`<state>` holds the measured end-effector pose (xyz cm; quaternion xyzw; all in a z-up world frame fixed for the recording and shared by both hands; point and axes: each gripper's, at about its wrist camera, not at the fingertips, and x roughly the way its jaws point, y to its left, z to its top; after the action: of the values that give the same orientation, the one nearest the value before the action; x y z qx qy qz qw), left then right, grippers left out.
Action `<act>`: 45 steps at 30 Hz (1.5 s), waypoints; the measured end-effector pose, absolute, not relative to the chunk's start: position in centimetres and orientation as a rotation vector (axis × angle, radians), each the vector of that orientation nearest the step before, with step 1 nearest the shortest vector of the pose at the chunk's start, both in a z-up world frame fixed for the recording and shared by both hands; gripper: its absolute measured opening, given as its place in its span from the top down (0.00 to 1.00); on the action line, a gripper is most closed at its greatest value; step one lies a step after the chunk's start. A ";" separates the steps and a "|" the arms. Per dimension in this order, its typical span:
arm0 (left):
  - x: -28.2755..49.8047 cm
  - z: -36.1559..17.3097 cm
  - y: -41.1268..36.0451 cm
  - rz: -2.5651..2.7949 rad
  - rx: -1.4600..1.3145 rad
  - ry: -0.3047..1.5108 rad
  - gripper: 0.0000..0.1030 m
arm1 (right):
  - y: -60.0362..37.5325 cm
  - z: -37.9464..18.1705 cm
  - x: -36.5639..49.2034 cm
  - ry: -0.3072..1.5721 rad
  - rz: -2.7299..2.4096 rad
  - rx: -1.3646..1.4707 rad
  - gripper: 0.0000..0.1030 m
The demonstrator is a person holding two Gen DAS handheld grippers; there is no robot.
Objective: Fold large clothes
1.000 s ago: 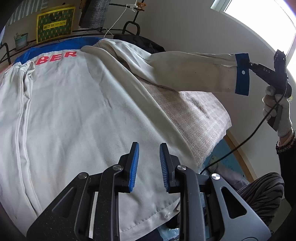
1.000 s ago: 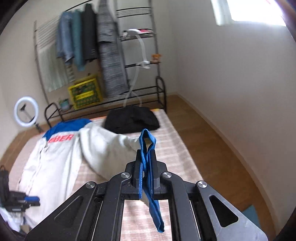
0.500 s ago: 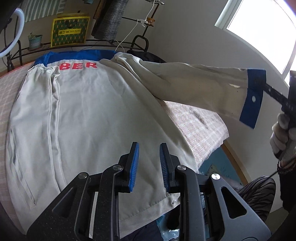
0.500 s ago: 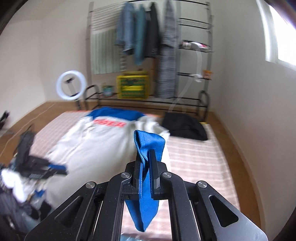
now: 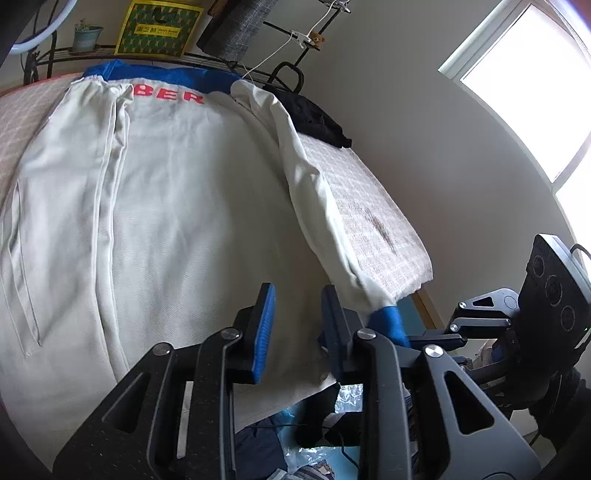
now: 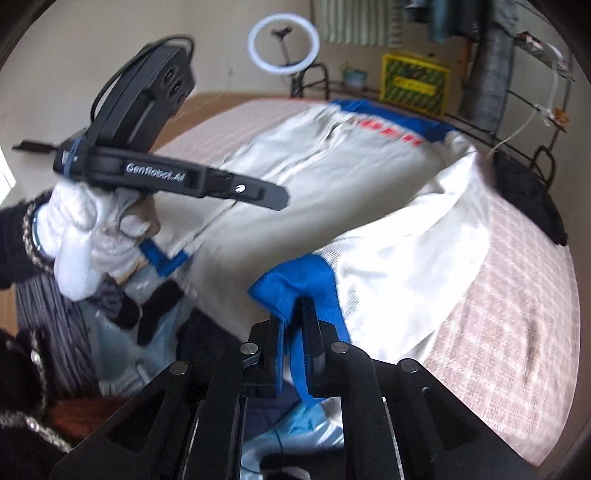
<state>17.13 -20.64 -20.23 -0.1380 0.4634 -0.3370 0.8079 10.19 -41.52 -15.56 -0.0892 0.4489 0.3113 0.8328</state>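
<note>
A large cream jacket (image 5: 177, 206) with a blue collar and red letters lies back-up on the bed; it also shows in the right wrist view (image 6: 332, 177). My right gripper (image 6: 295, 332) is shut on the blue cuff (image 6: 295, 280) of its right sleeve (image 5: 317, 192), which now runs down along the jacket's right edge to the near hem. The cuff (image 5: 388, 321) shows just right of my left gripper (image 5: 297, 325), which is open and empty above the jacket's hem. The left gripper (image 6: 173, 181) shows held in a white-gloved hand.
A checked bed cover (image 5: 369, 206) lies under the jacket. A black garment (image 5: 314, 118) sits at the bed's far right corner. A metal rack with a yellow crate (image 5: 159, 27), a ring light (image 6: 282, 44) and hanging clothes stands behind. Bags and clothes lie below the near edge.
My right gripper has swung the sleeve from stretched out to the right down and inward, so the cuff now sits at the near hem beside my left gripper. The left gripper stayed open.
</note>
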 end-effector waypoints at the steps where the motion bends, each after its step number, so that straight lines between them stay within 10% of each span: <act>1: 17.0 -20.5 -20.8 -0.721 -0.298 0.997 0.65 | -41.7 -15.5 10.2 0.961 0.688 -0.171 0.89; 18: 16.1 -25.8 -25.5 -0.719 -0.065 1.073 0.59 | -52.7 -12.3 19.8 0.856 0.535 0.217 0.85; 21: 16.2 -26.4 -25.6 -0.715 -0.045 1.072 0.76 | -54.4 -12.7 23.1 0.850 0.488 0.281 0.66; 26: 16.2 -25.8 -25.4 -0.718 -0.041 1.048 0.93 | -56.6 -14.6 29.9 0.844 0.437 0.432 0.63; 45: 15.0 -25.3 -23.5 -0.800 -0.189 1.100 0.95 | -55.4 -27.3 47.7 0.954 0.409 0.974 0.63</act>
<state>15.02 -23.48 -25.31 -0.0874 0.5077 -0.3692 0.7735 47.65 -55.43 -27.32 0.4471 0.4375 0.1875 0.7573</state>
